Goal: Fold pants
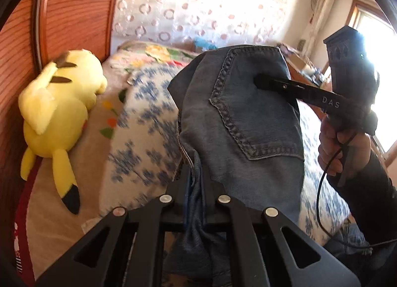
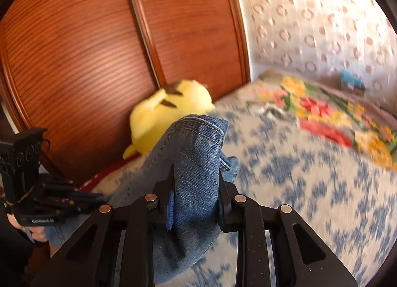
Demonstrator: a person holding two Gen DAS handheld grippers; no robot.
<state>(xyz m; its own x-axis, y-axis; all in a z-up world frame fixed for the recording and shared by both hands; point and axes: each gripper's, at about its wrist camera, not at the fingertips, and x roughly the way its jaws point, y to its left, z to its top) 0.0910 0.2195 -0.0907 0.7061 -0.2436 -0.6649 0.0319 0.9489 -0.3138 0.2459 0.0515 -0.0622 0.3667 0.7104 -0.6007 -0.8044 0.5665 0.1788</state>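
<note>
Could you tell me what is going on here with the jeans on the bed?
A person holds a two-finger gripper in each hand and is folding a pair of blue jeans over a bed with a blue-and-white floral cover. The left gripper is shut on a thin bunch of the denim. The right gripper is clamped on a thicker fold. Both ends of the jeans are held up off the cover. A yellow plush toy lies beside the wooden wardrobe doors.

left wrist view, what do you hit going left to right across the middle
wooden wardrobe door → yellow plush toy → blue-and-white blanket → jeans → right gripper → hand
</note>
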